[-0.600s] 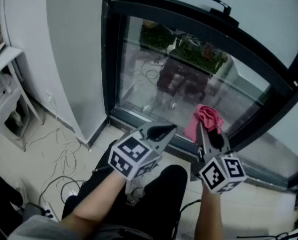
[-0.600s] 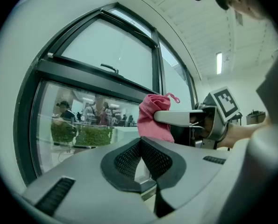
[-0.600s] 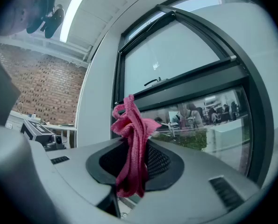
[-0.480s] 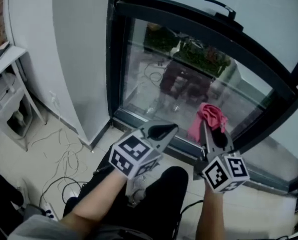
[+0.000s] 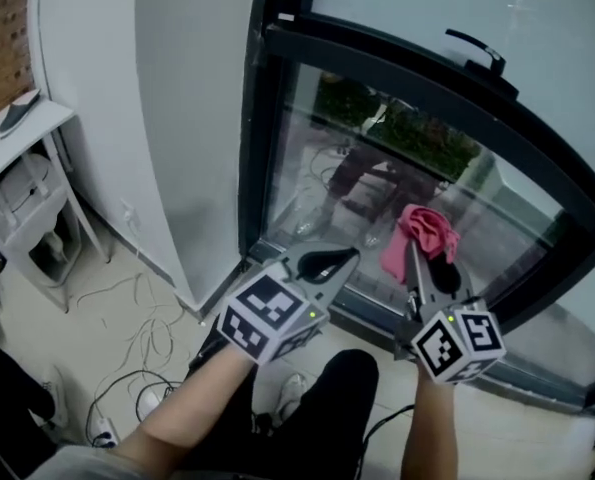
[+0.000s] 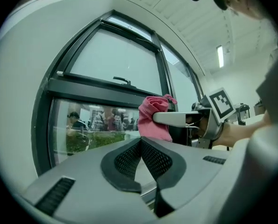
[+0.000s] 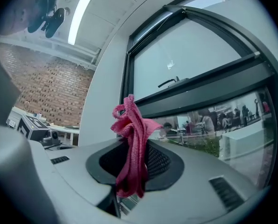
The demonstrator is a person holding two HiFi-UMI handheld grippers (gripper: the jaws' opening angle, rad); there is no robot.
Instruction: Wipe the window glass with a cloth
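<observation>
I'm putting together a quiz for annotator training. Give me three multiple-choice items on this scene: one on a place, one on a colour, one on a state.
1. Where is the pink cloth?
A in a bucket; B in the right tongs; C on a ladder.
2. What colour is the window frame?
A black; B white; C brown.
3. How are the left tongs?
A wide open; B shut on the cloth; C shut, empty.
Answers: B, the cloth hangs clamped between the right jaws. A, the frame bars are black. C, the left pads meet with nothing between them.
</observation>
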